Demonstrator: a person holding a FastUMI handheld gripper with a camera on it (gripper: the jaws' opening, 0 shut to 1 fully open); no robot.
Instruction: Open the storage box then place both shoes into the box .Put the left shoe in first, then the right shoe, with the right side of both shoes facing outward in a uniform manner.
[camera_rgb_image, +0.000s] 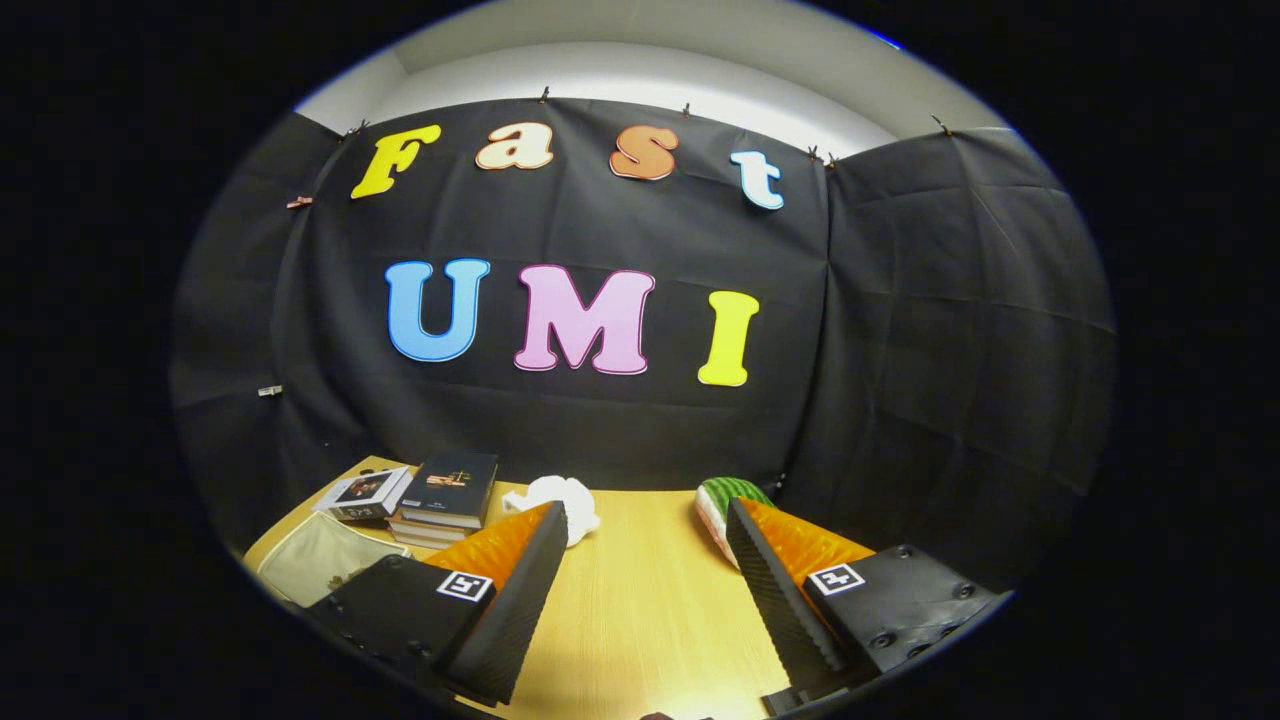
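Tool (645, 525) fingers are spreading wide over bare pale wooden worktop (640, 610), gripping nothing | stack of dark books (445, 498) is lying beyond left finger | crumpled white cloth (560, 500) and green watermelon-slice toy (728, 505) are sitting ahead | pale flat storage box (315, 568) is resting just left of the fingers.

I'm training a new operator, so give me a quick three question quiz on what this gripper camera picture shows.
1. True or false: the gripper is shut on a shoe.
2. What lies just beyond the right finger: A) a watermelon slice toy, B) a mug, C) a bottle?
3. What stands beyond the left finger, beside the white crumpled object?

Key:
1. False; the fingers stand open over bare wooden table.
2. A, the watermelon slice toy.
3. A stack of books.
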